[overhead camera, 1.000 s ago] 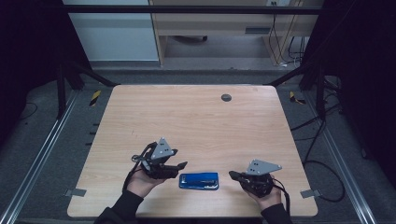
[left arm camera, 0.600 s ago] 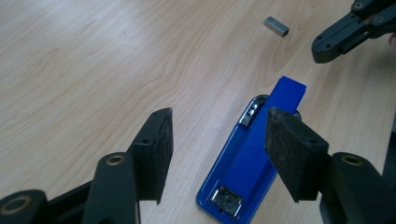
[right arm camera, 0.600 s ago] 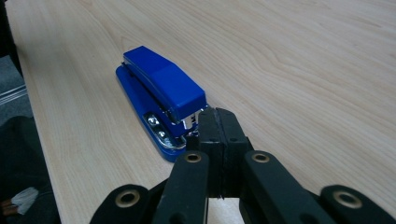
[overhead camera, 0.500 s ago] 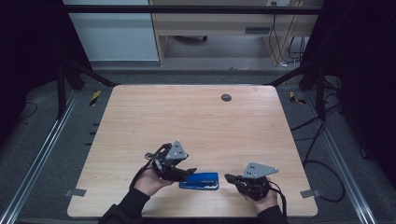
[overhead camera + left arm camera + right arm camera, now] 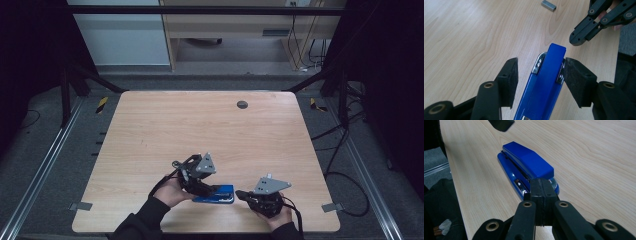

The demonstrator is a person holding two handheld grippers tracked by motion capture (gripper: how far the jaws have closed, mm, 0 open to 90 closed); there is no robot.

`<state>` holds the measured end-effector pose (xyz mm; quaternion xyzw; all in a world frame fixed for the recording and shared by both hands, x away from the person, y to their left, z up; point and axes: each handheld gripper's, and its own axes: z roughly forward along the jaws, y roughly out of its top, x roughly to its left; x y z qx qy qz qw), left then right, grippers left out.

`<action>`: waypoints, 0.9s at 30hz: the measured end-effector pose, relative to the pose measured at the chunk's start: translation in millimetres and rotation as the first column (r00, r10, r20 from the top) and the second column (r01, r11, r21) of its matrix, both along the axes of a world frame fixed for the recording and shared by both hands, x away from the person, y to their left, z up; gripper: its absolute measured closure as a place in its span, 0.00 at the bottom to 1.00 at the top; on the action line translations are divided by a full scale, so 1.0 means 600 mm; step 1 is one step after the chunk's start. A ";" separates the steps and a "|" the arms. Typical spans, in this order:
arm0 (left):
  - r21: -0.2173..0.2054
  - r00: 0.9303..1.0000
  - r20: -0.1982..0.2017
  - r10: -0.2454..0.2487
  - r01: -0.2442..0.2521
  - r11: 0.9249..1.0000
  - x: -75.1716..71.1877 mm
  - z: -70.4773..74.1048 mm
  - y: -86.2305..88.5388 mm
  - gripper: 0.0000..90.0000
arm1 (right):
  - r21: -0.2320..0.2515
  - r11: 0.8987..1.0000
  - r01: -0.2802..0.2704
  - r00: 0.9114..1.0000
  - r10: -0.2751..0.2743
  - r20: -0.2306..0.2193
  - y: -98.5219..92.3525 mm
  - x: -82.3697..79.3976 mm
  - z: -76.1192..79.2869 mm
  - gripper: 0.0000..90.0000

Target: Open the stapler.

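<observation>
Blue stapler (image 5: 215, 193) at the desk's (image 5: 200, 130) six o'clock edge.
Left hand-held gripper (image 5: 540, 75) straddles it, jaws just narrowing, not yet pressing; right hand-held gripper (image 5: 541, 195) is closed, empty.

Beyond the blue stapler (image 5: 216, 193) the wooden table (image 5: 200, 130) lies open, with one staple strip (image 5: 548, 5) nearby.

Grey carpet floor (image 5: 50, 155), wooden desk (image 5: 225, 30) behind, dark surroundings

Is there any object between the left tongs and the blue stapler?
Nothing visible stands in the way. The left tongs already straddle the blue stapler; their jaws have just been closing, with a gap on one side. A small staple strip lies farther off on the table.
</observation>
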<state>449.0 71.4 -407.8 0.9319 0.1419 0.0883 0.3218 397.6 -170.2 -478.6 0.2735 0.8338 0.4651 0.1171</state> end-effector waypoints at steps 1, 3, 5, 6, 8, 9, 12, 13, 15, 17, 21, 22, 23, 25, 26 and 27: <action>0.012 1.000 -0.004 -0.015 0.015 1.000 0.002 -0.003 -0.006 0.51 | -0.003 1.000 -0.002 1.000 0.002 -0.004 0.003 0.000 -0.002 1.00; 0.028 0.999 -0.012 -0.030 0.031 0.999 0.003 -0.006 -0.011 0.52 | -0.008 1.000 -0.004 1.000 0.004 -0.004 0.004 0.000 -0.004 1.00; 0.057 0.998 -0.021 -0.053 0.054 0.997 0.005 -0.011 -0.017 0.52 | -0.009 1.000 -0.005 1.000 0.005 -0.005 0.005 0.001 -0.006 1.00; 0.057 0.998 -0.021 -0.053 0.054 0.997 0.005 -0.011 -0.017 0.52 | -0.010 1.000 -0.008 1.000 0.008 -0.008 0.006 0.001 -0.007 1.00; 0.089 0.997 -0.021 -0.068 0.069 0.994 0.005 -0.017 -0.023 0.53 | -0.017 1.000 -0.009 1.000 0.009 -0.009 0.008 0.001 -0.008 1.00; 0.089 0.997 -0.021 -0.068 0.069 0.994 0.005 -0.017 -0.023 0.53 | -0.017 1.000 -0.009 1.000 0.009 -0.009 0.008 0.001 -0.008 1.00; 0.122 0.996 -0.020 -0.085 0.087 0.989 0.005 -0.025 -0.030 0.54 | -0.023 1.000 -0.016 1.000 0.016 -0.011 0.009 0.001 -0.010 1.00; 0.127 0.996 -0.023 -0.091 0.093 0.987 0.006 -0.027 -0.032 0.54 | -0.023 1.000 -0.015 1.000 0.014 -0.011 0.009 0.001 -0.011 1.00; 0.135 0.995 -0.028 -0.095 0.098 0.986 0.006 -0.031 -0.037 0.55 | -0.023 1.000 -0.013 1.000 0.013 -0.019 0.010 0.001 -0.011 1.00; 0.150 0.994 -0.035 -0.107 0.111 0.982 0.009 -0.034 -0.041 0.55 | -0.027 1.000 -0.016 1.000 0.016 -0.019 0.012 0.001 -0.013 1.00; 0.181 0.991 -0.046 -0.127 0.133 0.975 0.011 -0.040 -0.050 0.57 | -0.039 0.999 -0.022 0.999 0.021 -0.026 0.017 0.002 -0.017 1.00; 0.190 0.990 -0.051 -0.134 0.141 0.972 0.012 -0.041 -0.052 0.58 | -0.041 0.999 -0.022 0.999 0.021 -0.027 0.019 0.001 -0.017 1.00; 0.192 0.988 -0.057 -0.140 0.149 0.970 0.013 -0.042 -0.053 0.59 | -0.043 0.999 -0.023 0.999 0.022 -0.026 0.021 0.001 -0.018 1.00; 0.196 0.986 -0.065 -0.150 0.160 0.967 0.015 -0.045 -0.055 0.59 | -0.044 0.999 -0.024 0.999 0.023 -0.028 0.022 0.001 -0.018 1.00; 0.201 0.985 -0.068 -0.157 0.167 0.965 0.017 -0.046 -0.056 0.60 | -0.051 0.998 -0.023 0.999 0.022 -0.029 0.023 0.001 -0.019 1.00; 0.208 0.984 -0.073 -0.161 0.173 0.963 0.018 -0.048 -0.058 0.60 | -0.049 0.998 -0.028 0.999 0.027 -0.028 0.023 0.001 -0.020 1.00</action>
